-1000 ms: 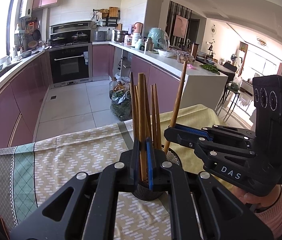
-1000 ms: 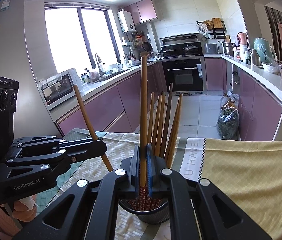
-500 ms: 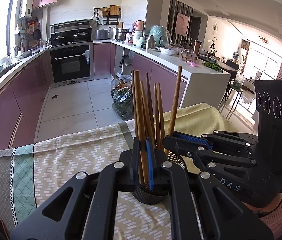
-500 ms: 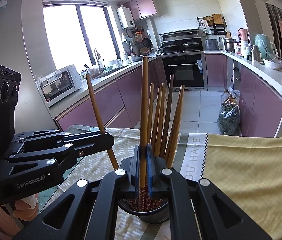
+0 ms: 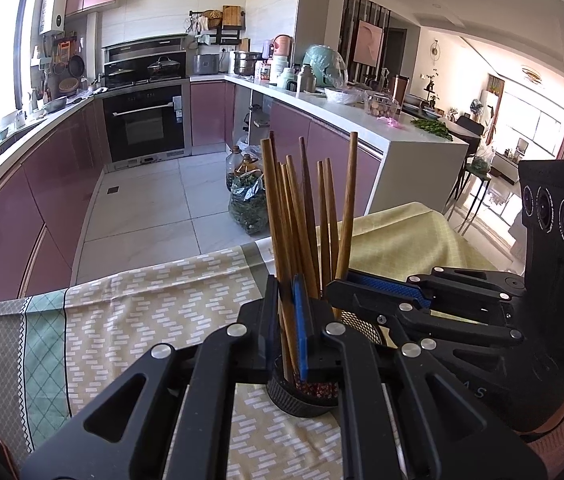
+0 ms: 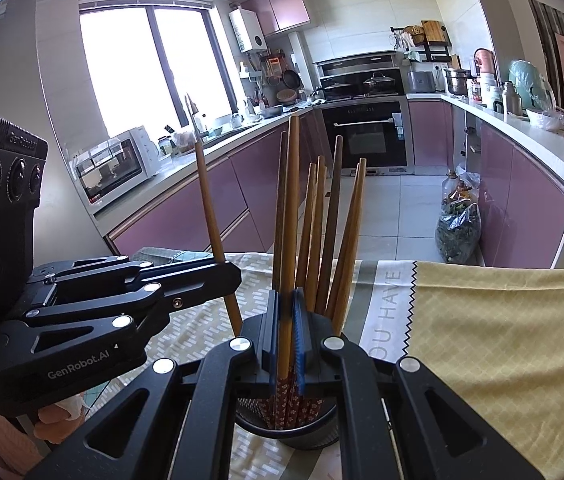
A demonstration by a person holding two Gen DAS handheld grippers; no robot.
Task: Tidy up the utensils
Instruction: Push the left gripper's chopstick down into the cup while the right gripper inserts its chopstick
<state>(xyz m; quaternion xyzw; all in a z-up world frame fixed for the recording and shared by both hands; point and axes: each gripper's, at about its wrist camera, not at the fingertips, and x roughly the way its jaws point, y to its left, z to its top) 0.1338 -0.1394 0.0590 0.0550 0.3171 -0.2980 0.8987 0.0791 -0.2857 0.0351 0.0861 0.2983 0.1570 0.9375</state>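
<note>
A black mesh utensil holder (image 5: 302, 398) (image 6: 288, 432) stands on the clothed table with several wooden chopsticks (image 5: 306, 216) (image 6: 318, 224) upright in it. My left gripper (image 5: 285, 320) is shut on one wooden chopstick (image 5: 274, 208), held upright over the holder; the same gripper and chopstick (image 6: 212, 232) show at the left of the right wrist view. My right gripper (image 6: 285, 328) is shut on another wooden chopstick (image 6: 290, 208) with a red patterned lower end, lowered into the holder. In the left wrist view, the right gripper's chopstick (image 5: 348, 200) stands at the holder's right side.
The table carries a patterned beige and green cloth (image 5: 122, 320) and a yellow cloth (image 6: 502, 340). Behind are purple kitchen cabinets (image 6: 210, 208), an oven (image 5: 144, 124), a white counter (image 5: 402, 136) and a bag on the floor (image 6: 458, 228).
Both grippers have moved down and closer to the holder, each still holding its chopstick. The right gripper's chopstick has sunk deeper into the holder. The left chopstick now stands more upright.
</note>
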